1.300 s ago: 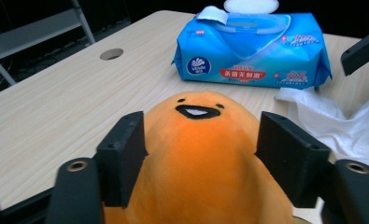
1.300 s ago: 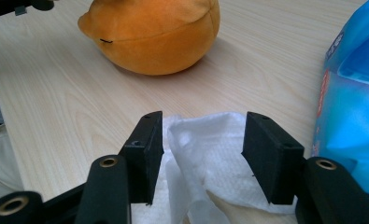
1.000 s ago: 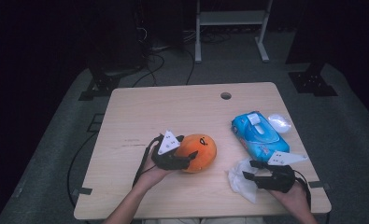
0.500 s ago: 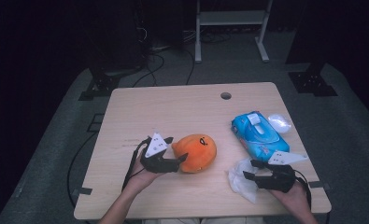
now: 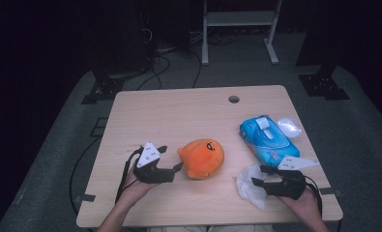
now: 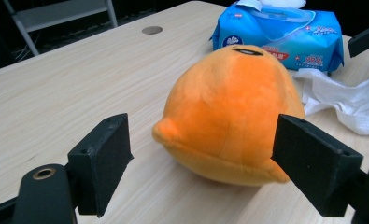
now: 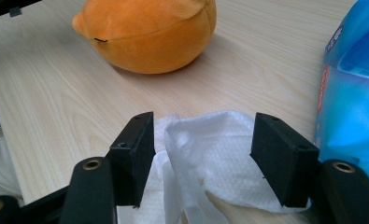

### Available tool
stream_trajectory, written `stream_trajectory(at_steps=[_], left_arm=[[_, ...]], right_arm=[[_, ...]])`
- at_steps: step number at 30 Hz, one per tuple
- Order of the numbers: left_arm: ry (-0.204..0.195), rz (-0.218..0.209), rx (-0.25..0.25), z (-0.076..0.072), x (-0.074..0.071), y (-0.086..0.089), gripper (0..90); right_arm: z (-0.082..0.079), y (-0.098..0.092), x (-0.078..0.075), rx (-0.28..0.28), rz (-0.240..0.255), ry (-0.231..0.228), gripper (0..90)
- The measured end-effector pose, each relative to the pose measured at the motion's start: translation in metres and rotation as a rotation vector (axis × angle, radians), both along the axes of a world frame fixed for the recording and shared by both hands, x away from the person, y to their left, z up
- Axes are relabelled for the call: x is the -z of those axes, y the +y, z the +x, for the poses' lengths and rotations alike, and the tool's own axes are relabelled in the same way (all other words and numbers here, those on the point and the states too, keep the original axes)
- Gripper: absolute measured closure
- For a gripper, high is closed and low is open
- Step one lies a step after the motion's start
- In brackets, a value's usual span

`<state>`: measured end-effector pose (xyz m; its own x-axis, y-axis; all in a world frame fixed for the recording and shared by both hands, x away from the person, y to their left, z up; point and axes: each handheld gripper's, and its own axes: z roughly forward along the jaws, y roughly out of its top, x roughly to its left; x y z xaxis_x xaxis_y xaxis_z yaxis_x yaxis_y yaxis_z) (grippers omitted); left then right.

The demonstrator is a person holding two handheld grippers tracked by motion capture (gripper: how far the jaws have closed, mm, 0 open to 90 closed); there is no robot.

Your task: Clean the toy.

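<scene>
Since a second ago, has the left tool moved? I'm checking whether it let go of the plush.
Yes. The left tool has backed away leftward from the orange plush, which lies where it was; its jaws have just been opening, off the plush.

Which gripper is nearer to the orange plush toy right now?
Left. The left gripper sits just beside the orange plush toy, jaws open and off it. The right gripper is farther away, open over the white wipe.

Wooden table (image 5: 179, 111), orange plush (image 5: 203, 158), wipes pack (image 5: 267, 140), white wipe (image 5: 250, 184)
</scene>
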<state>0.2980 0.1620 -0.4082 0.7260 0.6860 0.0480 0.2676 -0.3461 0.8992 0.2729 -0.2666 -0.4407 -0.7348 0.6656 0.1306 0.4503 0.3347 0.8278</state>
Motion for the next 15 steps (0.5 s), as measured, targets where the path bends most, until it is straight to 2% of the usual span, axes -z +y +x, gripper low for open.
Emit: stream_trajectory(at_steps=[15], left_arm=[[0.027, -0.008, -0.05, -0.011, 0.011, 0.025, 18.1]], right_arm=[[0.0, -0.005, 0.0, 0.012, 0.009, 0.012, 36.3]])
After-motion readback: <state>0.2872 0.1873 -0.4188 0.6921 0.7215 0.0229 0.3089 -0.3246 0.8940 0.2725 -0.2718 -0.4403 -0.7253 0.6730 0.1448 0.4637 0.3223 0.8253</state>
